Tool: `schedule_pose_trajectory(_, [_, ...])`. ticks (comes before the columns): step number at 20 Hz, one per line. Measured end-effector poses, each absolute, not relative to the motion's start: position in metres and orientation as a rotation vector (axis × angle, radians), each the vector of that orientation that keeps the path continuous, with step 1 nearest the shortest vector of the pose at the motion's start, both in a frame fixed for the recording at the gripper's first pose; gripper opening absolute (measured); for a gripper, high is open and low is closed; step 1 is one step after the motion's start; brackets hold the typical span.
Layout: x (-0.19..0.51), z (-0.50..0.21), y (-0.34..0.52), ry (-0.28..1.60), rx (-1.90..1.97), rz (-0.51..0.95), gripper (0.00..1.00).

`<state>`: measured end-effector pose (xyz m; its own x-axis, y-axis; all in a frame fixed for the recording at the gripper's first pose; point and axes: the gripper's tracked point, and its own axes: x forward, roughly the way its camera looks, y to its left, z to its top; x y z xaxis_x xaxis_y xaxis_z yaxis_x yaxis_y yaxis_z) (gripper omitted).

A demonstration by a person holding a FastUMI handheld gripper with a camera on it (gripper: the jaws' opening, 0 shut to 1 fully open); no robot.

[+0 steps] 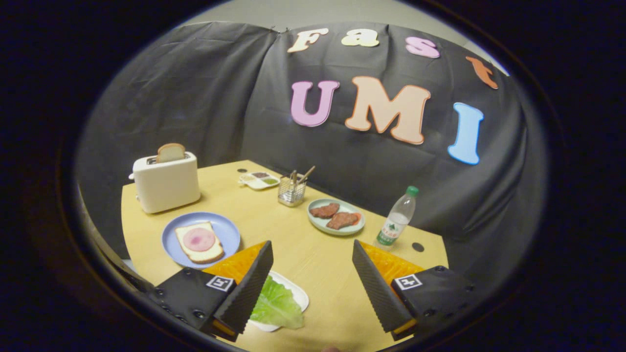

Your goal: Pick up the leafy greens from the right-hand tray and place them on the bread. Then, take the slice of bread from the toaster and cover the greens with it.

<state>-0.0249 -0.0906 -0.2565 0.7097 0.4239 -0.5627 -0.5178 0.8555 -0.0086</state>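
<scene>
Gripper wide open, gripping nothing. Leafy greens on a white tray, against the left finger's inner face, at seven o'clock from the gap. Probably light, limp, easily torn: best pinched gently at the thicker ribbed middle. Bread on blue plate at ten o'clock, below toaster.

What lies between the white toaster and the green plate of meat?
In the gripper view, a wire mesh utensil basket stands between the toaster and plate.

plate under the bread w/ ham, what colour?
Light blue plate, seen in the gripper view; the open gripper hangs short of it.
</scene>
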Motion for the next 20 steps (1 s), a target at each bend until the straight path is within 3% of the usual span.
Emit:
schedule_pose_trajectory(12, [-0.074,-0.363,-0.063,0.859,-0.196,0.717,1.00])
schedule_pose_trajectory(20, [-0.101,-0.404,-0.063,1.000,-0.203,0.740,1.00])
